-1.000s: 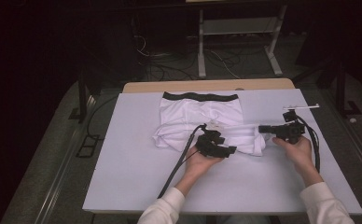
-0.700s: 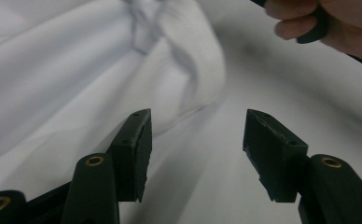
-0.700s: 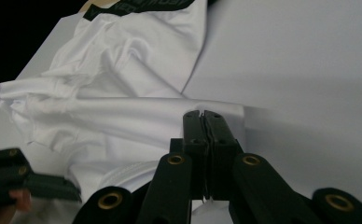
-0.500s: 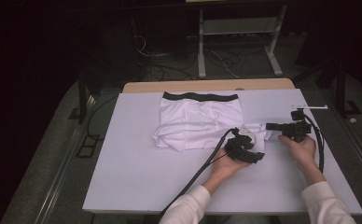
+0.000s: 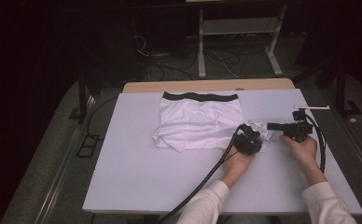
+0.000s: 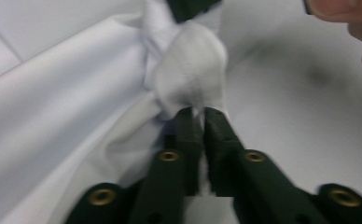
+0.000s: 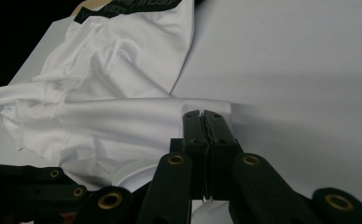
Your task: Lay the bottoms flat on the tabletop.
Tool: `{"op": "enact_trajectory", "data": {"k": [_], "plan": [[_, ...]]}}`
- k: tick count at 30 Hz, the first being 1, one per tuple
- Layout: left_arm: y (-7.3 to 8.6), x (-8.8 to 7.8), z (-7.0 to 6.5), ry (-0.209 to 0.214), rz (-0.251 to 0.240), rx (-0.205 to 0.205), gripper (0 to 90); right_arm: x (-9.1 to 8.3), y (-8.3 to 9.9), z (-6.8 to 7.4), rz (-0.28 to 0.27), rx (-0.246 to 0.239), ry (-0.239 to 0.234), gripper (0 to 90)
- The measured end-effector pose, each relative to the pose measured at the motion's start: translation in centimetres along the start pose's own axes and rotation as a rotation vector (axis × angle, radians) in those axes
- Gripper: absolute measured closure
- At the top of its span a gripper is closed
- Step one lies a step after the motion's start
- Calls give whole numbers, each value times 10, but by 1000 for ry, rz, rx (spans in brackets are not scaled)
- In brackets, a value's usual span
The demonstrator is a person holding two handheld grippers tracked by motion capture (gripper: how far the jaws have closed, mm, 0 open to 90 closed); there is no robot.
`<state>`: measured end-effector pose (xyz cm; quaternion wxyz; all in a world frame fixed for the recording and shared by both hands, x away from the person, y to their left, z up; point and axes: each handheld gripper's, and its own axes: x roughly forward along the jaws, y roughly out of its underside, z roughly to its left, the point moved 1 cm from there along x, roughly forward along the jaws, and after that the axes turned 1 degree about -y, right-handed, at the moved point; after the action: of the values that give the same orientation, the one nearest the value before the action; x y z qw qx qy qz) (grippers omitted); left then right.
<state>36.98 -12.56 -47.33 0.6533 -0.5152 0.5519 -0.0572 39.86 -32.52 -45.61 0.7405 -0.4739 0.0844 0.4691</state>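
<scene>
- High view: the left gripper (image 5: pixel 250 138) has come across from the middle of the white shorts (image 5: pixel 198 122) to their right leg end, near the right gripper (image 5: pixel 281 127); the shorts lie on the white table (image 5: pixel 137 177), waistband far
- Left gripper view: jaws have just been closing, now pinching a bunched fold of cloth
- Right gripper view: jaws clamped shut on the hem, so both ends look held, ready to fold

Dark room, metal frame (image 5: pixel 237 44), perhaps carpeted floor (image 5: pixel 53 154).
</scene>
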Motion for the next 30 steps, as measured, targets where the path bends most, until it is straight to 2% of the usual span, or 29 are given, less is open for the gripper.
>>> {"op": "enact_trajectory", "data": {"k": [2,3,13,14,16,18,23,25,29,30], "plan": [[0,-1,5,37,9,-28,890,-1,0,0,0,-1,-1,870],[0,-3,7,46,16,-29,892,-1,1,-1,0,-2,-3,870],[4,-35,16,139,26,38,894,-8,4,-3,-7,15,-20,869],[5,-39,17,152,27,38,894,-9,4,-1,-5,18,-28,869],[5,-50,23,206,32,34,894,-11,6,2,0,16,-42,869],[6,-62,29,236,45,45,893,-15,9,7,4,9,-68,869],[7,-93,43,304,72,63,893,-28,22,27,40,-27,-125,870],[10,-104,47,307,93,87,893,-34,30,34,60,-49,-138,869],[17,-118,48,340,149,129,893,-47,50,49,121,-119,-143,870],[20,-121,47,344,168,153,893,-50,55,52,135,-135,-150,870]]}}
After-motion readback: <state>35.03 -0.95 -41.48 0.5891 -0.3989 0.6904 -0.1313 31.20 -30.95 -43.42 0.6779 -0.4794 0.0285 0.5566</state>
